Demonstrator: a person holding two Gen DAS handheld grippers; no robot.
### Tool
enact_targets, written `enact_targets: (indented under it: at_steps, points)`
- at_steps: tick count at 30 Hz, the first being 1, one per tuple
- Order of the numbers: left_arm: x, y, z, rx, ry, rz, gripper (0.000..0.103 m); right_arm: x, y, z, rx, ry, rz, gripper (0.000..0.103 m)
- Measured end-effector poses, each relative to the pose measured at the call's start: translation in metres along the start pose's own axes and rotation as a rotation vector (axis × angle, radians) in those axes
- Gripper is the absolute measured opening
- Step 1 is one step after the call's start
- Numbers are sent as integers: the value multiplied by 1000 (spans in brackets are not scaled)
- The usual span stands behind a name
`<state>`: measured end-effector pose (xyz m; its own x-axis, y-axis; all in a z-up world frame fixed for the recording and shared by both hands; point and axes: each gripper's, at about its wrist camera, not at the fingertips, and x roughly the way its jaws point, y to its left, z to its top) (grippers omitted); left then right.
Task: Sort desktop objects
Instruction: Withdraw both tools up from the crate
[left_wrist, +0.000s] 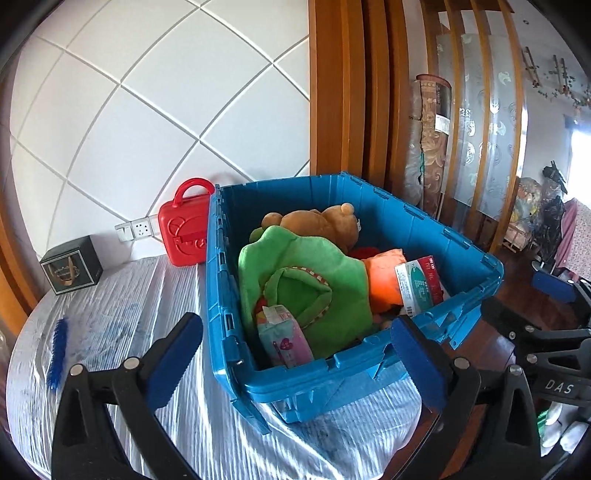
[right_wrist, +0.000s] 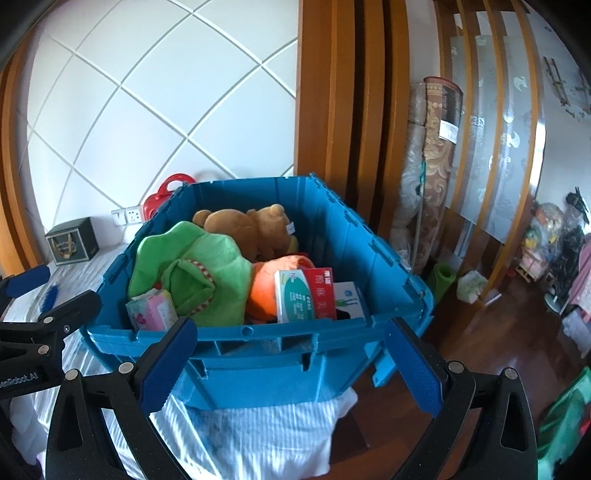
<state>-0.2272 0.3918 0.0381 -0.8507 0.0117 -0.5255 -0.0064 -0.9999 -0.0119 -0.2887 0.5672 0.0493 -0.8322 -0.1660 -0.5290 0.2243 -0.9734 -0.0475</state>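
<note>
Both grippers are hanging out in front of the blue crate, and both are wide open with nothing between the pads. In the left wrist view the left gripper fills the bottom of the frame, its blue pads spread to either side of the crate's near corner, not touching it as far as I can see. In the right wrist view the right gripper sits low in the frame too, its pads framing the crate's near wall, also empty.

The crate sits in the middle of both frames on a table with a shiny white striped cover, and it's pretty full. There's a brown teddy bear at the back, a green plush thing with red-and-white trim in front of it, something orange just right of that, a pink tissue pack at the near edge, and a red-and-green box leaning on the right side. The right wrist view also shows a white box tucked beside that one.

Outside the crate: a red plastic case with handle stands touching the crate's left side against the wall, a dark little box sits at mid left, and a blue brush lies on the cover at lower left, well apart from the crate.
</note>
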Motion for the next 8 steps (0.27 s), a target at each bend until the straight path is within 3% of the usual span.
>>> enact_targets:
  at_steps: [8]
  points:
    - [1,-2,1,4,2,0,103,2,-3,1,2,1,2,103]
